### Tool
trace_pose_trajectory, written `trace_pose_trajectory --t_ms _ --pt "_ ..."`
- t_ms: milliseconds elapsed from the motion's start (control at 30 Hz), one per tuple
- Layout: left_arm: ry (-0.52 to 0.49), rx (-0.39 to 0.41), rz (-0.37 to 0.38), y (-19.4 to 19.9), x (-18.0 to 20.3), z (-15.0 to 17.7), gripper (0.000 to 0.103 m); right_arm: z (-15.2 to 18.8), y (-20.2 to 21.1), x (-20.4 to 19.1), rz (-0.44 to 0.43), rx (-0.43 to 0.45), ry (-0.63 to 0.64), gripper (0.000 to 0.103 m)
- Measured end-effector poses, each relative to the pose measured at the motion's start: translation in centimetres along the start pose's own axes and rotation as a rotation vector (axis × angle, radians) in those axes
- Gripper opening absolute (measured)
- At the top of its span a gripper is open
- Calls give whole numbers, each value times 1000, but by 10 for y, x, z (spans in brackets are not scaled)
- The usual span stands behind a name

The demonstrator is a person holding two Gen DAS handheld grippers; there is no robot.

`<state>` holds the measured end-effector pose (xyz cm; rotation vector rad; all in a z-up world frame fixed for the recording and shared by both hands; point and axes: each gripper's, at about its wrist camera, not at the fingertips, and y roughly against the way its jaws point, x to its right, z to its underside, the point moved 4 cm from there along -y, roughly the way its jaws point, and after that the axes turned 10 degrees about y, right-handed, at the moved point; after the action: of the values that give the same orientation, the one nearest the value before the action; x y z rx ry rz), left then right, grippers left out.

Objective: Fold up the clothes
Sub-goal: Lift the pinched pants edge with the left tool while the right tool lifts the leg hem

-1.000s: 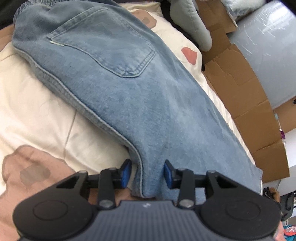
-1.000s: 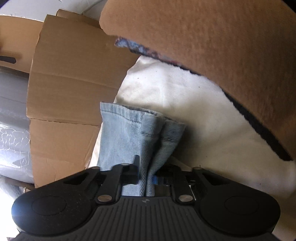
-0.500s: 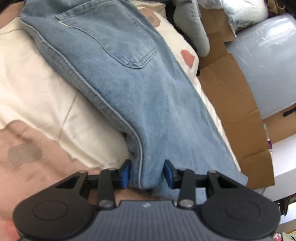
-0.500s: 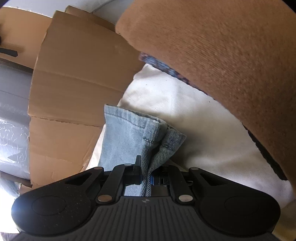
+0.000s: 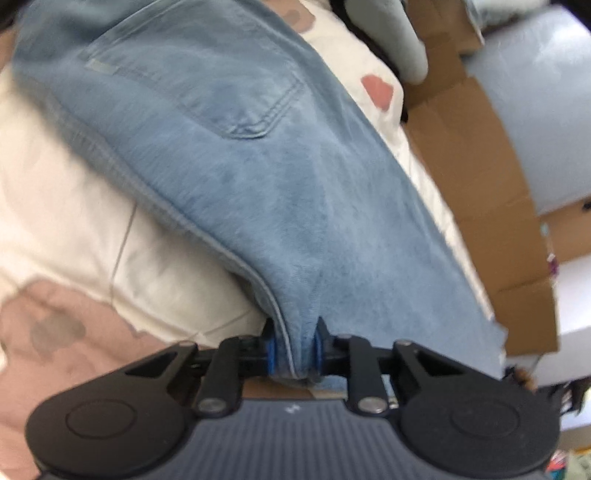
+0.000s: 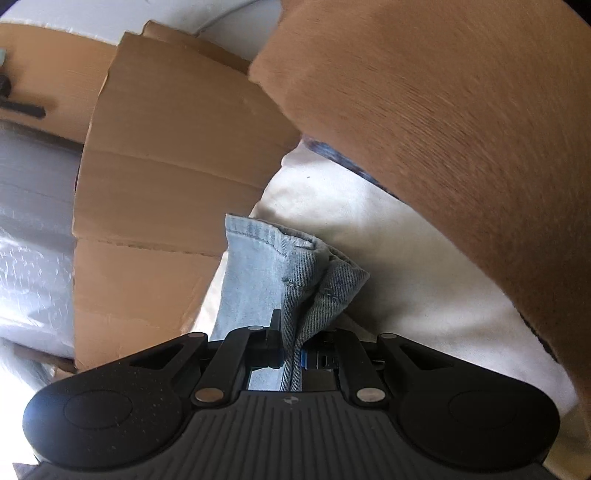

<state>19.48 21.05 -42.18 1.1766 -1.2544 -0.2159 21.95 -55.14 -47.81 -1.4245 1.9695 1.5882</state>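
Light blue jeans lie across a cream bedspread, back pocket up and waistband far from me. My left gripper is closing on the folded side edge of a leg; its blue pads pinch a bunched fold of denim. In the right wrist view my right gripper is shut on the hem end of the jeans, which hangs bunched above the pale bedding. A person's brown sleeve fills the upper right.
Flattened cardboard stands along the bed's right side, cardboard also left of the hem. Plastic-wrapped bulk sits behind it. The bedspread carries pink patches. A grey garment lies at the far end.
The left jaws have closed from wide apart onto the denim fold, and the jeans edge has bunched and lifted. The right gripper has risen slightly with the hem still held.
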Motion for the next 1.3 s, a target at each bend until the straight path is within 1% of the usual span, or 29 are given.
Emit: trace_pose_trajectory --t_ms 67,167,233,300,500,733,900,1067,1167,1300 --pt "-23 -22 -37 4 9 -4 19 -3 6 -5 14 -20 18 6" --pt "-34 -50 -81 10 19 -11 19 -8 19 -15 4 -14 54 6" --pt "-66 -58 -106 17 26 -11 19 -7 29 -20 1 -9 52 6" --pt "-73 -66 -123 26 28 -11 19 -5 38 -22 9 -11 51 6" --pt "-109 -85 -166 50 38 -17 19 4 73 -21 19 -18 39 6" --pt "-160 -117 -225 60 45 -19 19 20 121 -9 41 -36 26 6" --pt "-161 -138 -233 64 42 -15 19 34 143 -1 61 -38 2 6" --pt "-180 -176 -228 63 40 -6 19 47 189 27 119 -43 -48 6" --pt "-188 -191 -224 63 37 -4 19 52 209 31 151 -41 -42 6" --pt "-188 -202 -218 68 35 -3 19 61 233 37 159 -28 -64 6"
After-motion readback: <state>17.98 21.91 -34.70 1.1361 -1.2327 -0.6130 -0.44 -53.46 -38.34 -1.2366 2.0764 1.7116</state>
